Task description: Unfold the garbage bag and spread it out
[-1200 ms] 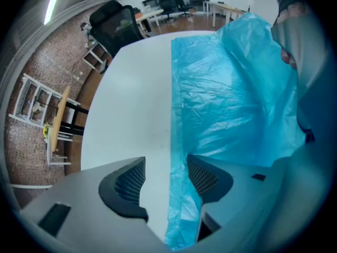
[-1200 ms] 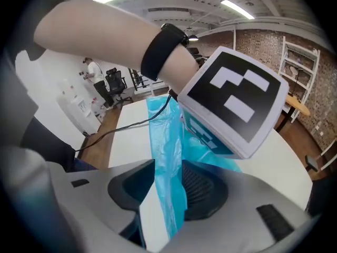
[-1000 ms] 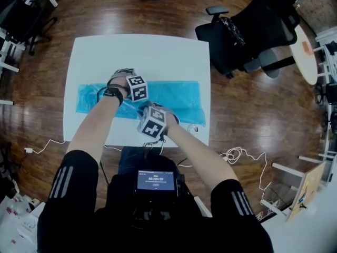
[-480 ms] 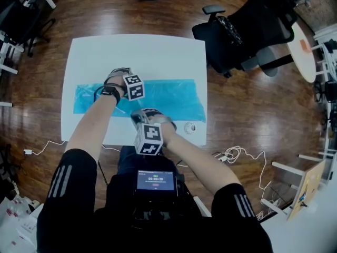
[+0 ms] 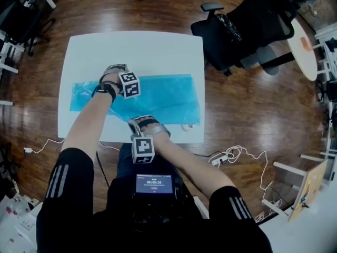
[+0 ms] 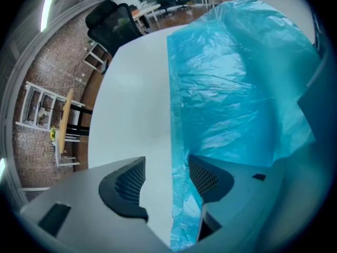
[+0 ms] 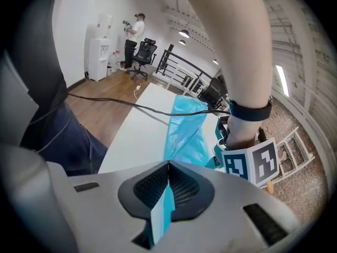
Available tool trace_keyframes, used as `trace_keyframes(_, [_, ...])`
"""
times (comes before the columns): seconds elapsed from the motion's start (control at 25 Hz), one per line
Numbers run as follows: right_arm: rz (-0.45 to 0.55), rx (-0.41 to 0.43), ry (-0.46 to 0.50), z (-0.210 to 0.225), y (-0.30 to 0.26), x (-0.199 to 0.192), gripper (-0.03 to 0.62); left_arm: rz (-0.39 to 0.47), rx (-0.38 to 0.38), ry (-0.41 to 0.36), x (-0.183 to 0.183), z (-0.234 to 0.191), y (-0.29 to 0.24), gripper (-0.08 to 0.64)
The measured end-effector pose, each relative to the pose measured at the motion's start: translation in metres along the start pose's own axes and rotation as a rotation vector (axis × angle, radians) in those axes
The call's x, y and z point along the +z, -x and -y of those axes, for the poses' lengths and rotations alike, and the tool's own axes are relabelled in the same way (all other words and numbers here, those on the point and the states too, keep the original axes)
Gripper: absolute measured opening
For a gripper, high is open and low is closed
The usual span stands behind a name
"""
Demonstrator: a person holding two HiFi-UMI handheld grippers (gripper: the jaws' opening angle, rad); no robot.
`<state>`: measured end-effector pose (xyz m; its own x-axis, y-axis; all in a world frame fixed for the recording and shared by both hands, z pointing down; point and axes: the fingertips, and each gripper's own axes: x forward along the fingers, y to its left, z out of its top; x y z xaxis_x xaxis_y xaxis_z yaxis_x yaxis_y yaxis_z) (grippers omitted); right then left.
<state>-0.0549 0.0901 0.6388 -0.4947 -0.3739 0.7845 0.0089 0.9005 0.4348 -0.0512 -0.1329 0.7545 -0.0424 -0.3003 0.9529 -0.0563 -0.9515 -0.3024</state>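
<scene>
Pulled back toward the person since 1 second ago, the right claw [image 7: 167, 186] now sits at the near edge of the counter [image 5: 137, 49]. The blue garbage bag [image 5: 163, 96] has come with it, and its band across the counter looks broader. At the left, the bag's end lies rumpled, less flat than the rest. Next along, the left claw [image 6: 166, 177] points steeply down at the bag's far long edge, jaws spread, with the film's edge loose between them and not pinched. Right of it, the right claw is pressed together on a thin fold of blue film. The bag's right end lies smooth. As I judge it, 1 lengthwise fold is coming open; flattening, and perhaps further folds, remain.
</scene>
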Motion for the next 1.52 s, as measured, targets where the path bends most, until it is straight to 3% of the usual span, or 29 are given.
trace_keyframes(0.32, [-0.067, -0.080, 0.128, -0.031, -0.028, -0.014, 0.021, 0.013, 0.094, -0.003, -0.002, -0.005, 0.006, 0.262])
trace_keyframes(0.64, [-0.117, -0.073, 0.131, -0.041, -0.044, -0.026, 0.026, 0.058, 0.185, 0.034, -0.009, -0.013, 0.014, 0.272])
trace_keyframes(0.96, [-0.107, -0.120, 0.075, -0.021, -0.035, -0.031, 0.028, 0.241, 0.317, 0.216, -0.023, -0.041, 0.099, 0.272])
trace_keyframes(1.04, [-0.107, -0.123, 0.073, -0.018, -0.033, -0.031, 0.028, 0.249, 0.297, 0.264, -0.039, -0.042, 0.115, 0.272])
trace_keyframes(1.16, [-0.111, -0.130, 0.081, -0.014, -0.029, -0.028, 0.028, 0.231, 0.185, 0.316, -0.073, -0.023, 0.135, 0.272])
trace_keyframes(1.24, [-0.115, -0.137, 0.089, -0.011, -0.027, -0.027, 0.028, 0.213, 0.159, 0.331, -0.098, -0.012, 0.153, 0.272])
trace_keyframes(1.4, [-0.110, -0.126, 0.076, -0.010, -0.022, -0.027, 0.028, 0.197, 0.164, 0.315, -0.131, 0.004, 0.189, 0.273])
trace_keyframes(1.52, [-0.109, -0.126, 0.090, -0.010, -0.022, -0.027, 0.029, 0.167, 0.143, 0.239, -0.150, 0.023, 0.196, 0.272])
